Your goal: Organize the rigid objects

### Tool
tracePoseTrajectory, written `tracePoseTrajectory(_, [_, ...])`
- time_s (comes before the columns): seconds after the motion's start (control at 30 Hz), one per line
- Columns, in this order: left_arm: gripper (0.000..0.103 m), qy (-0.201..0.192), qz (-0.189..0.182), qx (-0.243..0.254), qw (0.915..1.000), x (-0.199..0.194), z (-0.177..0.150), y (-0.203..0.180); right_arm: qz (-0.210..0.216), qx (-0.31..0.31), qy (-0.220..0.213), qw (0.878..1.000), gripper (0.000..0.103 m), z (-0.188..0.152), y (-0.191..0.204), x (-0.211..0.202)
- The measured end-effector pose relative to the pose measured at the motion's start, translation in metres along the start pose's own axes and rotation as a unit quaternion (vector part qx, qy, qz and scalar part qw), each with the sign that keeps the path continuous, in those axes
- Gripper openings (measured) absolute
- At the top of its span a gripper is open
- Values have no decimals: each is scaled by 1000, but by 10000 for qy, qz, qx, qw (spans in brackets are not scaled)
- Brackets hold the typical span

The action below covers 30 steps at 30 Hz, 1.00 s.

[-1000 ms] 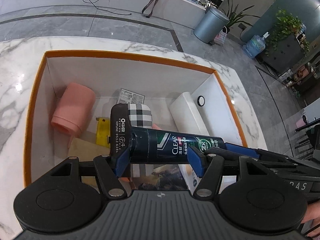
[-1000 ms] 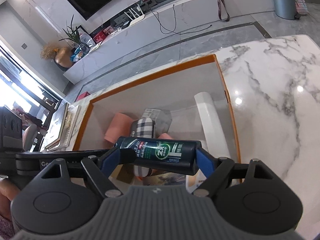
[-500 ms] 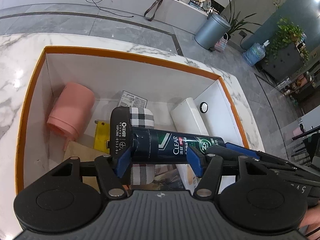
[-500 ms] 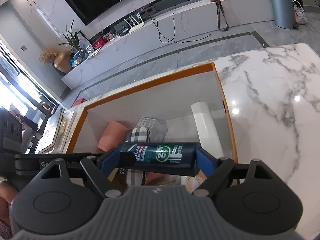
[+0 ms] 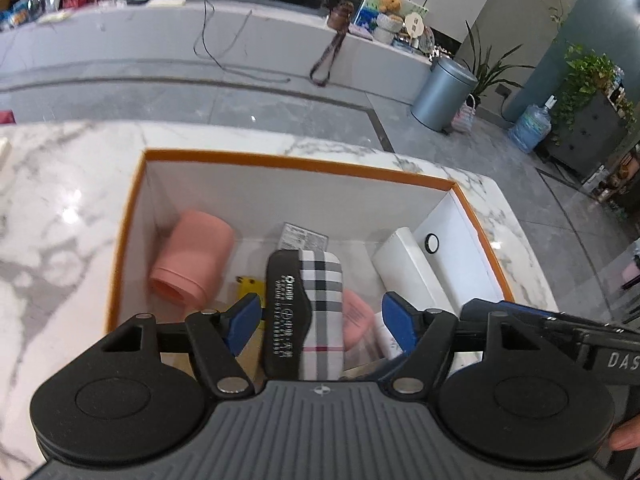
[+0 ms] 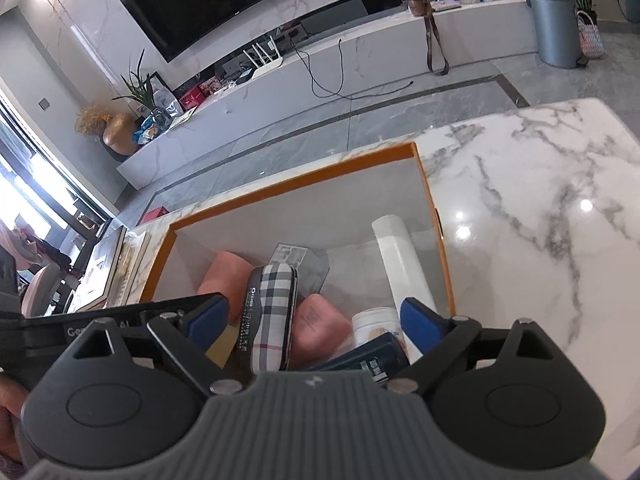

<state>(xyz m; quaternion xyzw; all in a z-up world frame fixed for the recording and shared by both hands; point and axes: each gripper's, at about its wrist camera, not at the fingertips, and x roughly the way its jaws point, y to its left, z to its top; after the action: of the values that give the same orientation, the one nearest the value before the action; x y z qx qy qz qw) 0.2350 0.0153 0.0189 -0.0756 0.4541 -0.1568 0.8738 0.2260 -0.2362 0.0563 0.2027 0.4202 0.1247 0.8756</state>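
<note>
Ahead of the left gripper (image 5: 320, 316), in its own view, sits the orange-rimmed box (image 5: 296, 161) on the marble table (image 5: 60, 216). The jaws stand apart with nothing between them. Beyond the fingertips lie a plaid case (image 5: 316, 304), a pink cup (image 5: 192, 264) further left, and a white tube (image 5: 416, 268) to the right.

Right view: the right gripper (image 6: 316, 316) is likewise spread and empty. Just below its right finger a dark bottle (image 6: 372, 356) lies inside the box (image 6: 300, 184), beside a white jar (image 6: 376, 320) and a pink case (image 6: 316, 324).

Judgement: about 6 items are boxed; remaining work cannot be judged, as no loose items show. Only the right view shows the bottle and jar; only the left shows a yellow item (image 5: 250, 286).
</note>
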Motion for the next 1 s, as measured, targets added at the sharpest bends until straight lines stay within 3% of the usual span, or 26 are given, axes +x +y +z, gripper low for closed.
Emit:
tracePoseTrajectory(0.2, [81,-350,493,543,9967,-28,-12,-16,-91,-293,-80,9995,92,-11,15,-17])
tracePoseTrajectory(0.4, [82,-861,1157,1133,9830,-61,-32,-33,-508,-973,-456,9929,95,-31,40,-43])
tracePoseTrajectory(0.77, [87,-1378,1519,1576,9660,-105,-73,-63,-762,-1485,-986,9810,98,-72,68,-90])
tracePoseTrajectory(1.0, [87,-1574,1646,1534,9615,-123,-91,-72,-850,-1715,-1322,9726,101,-91,79,-117])
